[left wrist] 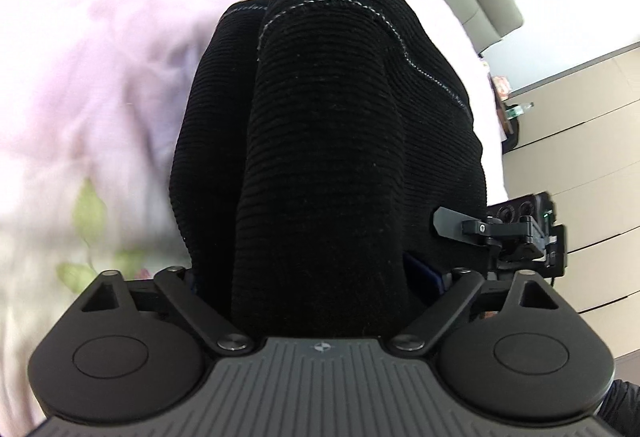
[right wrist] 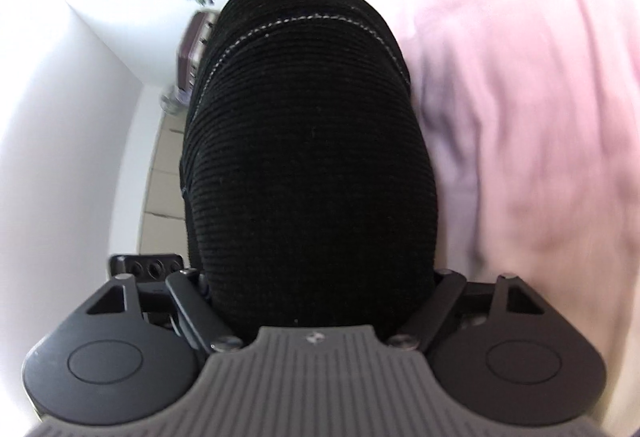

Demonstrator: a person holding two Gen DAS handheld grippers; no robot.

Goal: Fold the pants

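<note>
Between the left gripper's (left wrist: 320, 277) fingers, in the left wrist view, a thick bunch of the black ribbed pants (left wrist: 328, 141) is clamped; the cloth drapes ahead over the pink bed (left wrist: 100, 57), doubled along a white-stitched seam. The right gripper (left wrist: 500, 233) shows at the cloth's right edge.

From the right wrist view, the right gripper (right wrist: 320, 289) likewise grips the pants (right wrist: 312, 157), which hang above the bed (right wrist: 520, 97). Judging by the layers, a fold is partly made; laying flat and smoothing remain.
</note>
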